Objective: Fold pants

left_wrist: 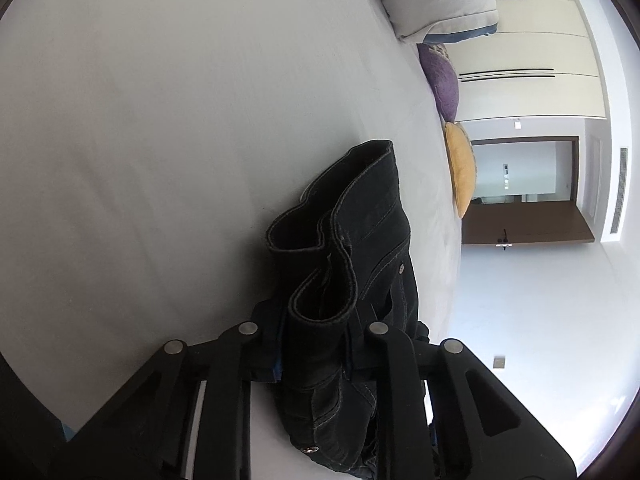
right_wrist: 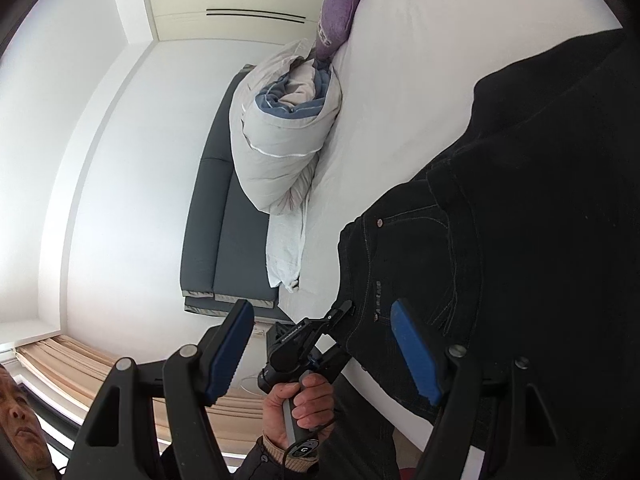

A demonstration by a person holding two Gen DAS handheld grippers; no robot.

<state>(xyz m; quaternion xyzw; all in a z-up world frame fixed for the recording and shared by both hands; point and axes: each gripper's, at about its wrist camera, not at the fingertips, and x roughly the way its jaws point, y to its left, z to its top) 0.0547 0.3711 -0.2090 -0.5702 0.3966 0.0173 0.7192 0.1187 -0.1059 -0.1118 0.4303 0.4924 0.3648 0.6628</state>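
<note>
Nearest the left wrist cam: the left hand-held gripper (left_wrist: 314, 354), jaws clamped on a bunched section of the black pants (left_wrist: 352, 248) at the waistband end, a metal button showing just below the grip. The cloth stands up between the fingers w/ hems curling above. The rest of the pants lies across the white bed (left_wrist: 160, 120), seen in the right wrist view trailing off toward the far side.

The right hand-held gripper (right_wrist: 332, 350) is wide open, blue pads apart, nothing between them; one pad hovers over the pants near a pocket seam, not clearly touching.

Judgement: fold still in progress, left side anchoring. To do it well: keep left grip firm but don't yank, bring the right down onto the matching edge, pinch both layers, then carry both ends over evenly so seams line up & no wrinkles get trapped. Lay flat, don't drop.

Rolled duvet (right_wrist: 280, 140) and purple cushion (right_wrist: 338, 16) sit well apart from the work.
</note>
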